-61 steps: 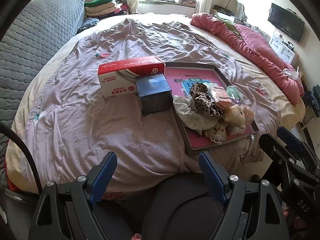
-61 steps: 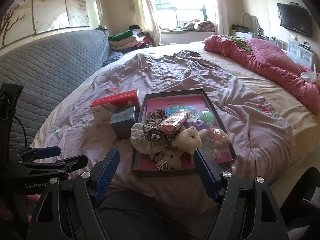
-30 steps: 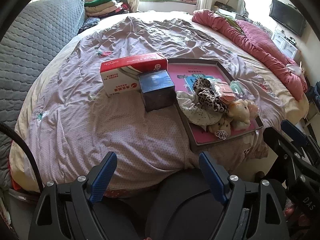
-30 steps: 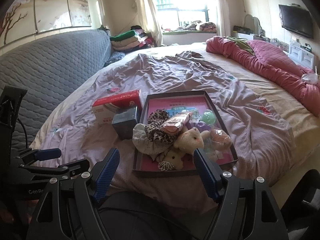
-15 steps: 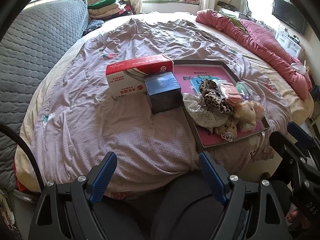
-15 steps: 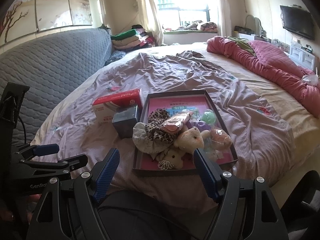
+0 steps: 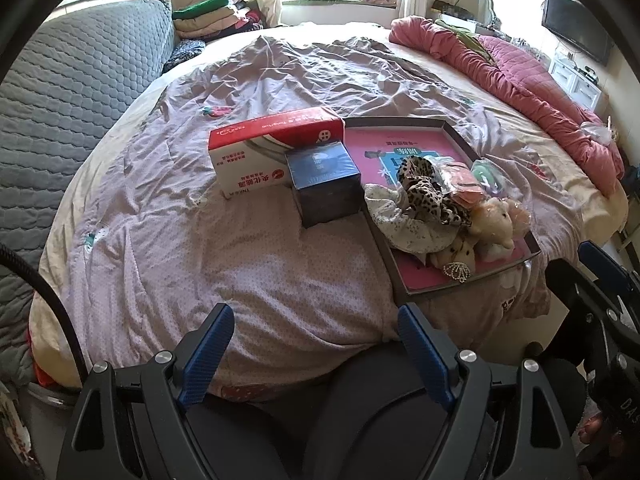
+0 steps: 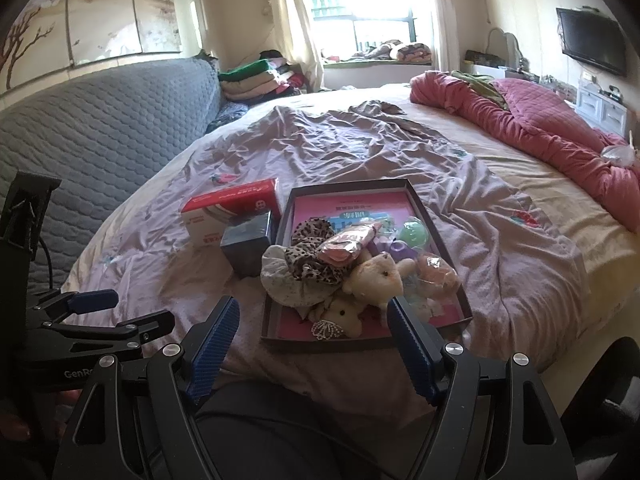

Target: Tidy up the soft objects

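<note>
- Two tools are in our hands, both held short of the bed's near edge: our left tool (image 7: 312, 354) and our right tool (image 8: 312, 346) each have their blue fingers spread apart with nothing between them.
- We see the soft objects heaped in a dark shallow tray (image 8: 280, 264) with a pink bottom, lying on the lilac bedsheet (image 7: 200, 240) near the bed's near edge.
- We make out a leopard-print scrunchie (image 8: 310, 248), a pale floral cloth (image 8: 286, 284), a cream teddy bear (image 8: 378, 280) and a smaller bear (image 8: 344, 314) in the heap.
- We see a dark blue box (image 7: 324, 184) just beside the tray's left wall, and a red-and-white carton (image 7: 264, 148) touching it behind.
- We also see a rolled pink quilt (image 8: 540, 128) along the bed's far right edge.
</note>
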A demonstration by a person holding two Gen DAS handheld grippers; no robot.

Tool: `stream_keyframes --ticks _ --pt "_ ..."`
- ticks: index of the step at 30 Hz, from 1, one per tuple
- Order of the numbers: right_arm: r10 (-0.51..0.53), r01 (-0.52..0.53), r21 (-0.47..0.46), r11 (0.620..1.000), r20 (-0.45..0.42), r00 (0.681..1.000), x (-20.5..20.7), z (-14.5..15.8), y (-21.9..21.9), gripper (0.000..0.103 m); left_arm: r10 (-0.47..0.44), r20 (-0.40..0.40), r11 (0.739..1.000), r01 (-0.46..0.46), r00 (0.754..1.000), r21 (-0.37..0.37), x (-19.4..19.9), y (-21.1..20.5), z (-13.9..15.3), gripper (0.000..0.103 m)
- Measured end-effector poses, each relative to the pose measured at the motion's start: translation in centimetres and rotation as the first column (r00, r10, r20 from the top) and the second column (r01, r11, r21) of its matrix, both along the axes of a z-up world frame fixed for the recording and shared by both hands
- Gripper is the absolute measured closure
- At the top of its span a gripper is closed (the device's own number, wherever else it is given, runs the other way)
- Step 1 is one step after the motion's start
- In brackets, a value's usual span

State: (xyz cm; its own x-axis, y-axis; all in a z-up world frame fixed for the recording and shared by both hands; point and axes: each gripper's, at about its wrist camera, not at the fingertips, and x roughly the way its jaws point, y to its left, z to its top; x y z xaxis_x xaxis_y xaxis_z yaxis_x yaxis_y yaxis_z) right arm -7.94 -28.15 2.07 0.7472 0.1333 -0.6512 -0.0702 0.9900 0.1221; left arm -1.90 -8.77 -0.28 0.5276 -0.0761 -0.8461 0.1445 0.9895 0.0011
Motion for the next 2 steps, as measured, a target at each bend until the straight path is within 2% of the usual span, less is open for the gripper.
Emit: stream_keyframes --ticks 2 --pt "0.001 -0.001 0.001 1.0 -0.001 1.0 0.0 -0.04 0.0 0.025 0.002 0.001 1.0 -0.002 1.0 0.001 -0.02 0.05 0.03 0.02"
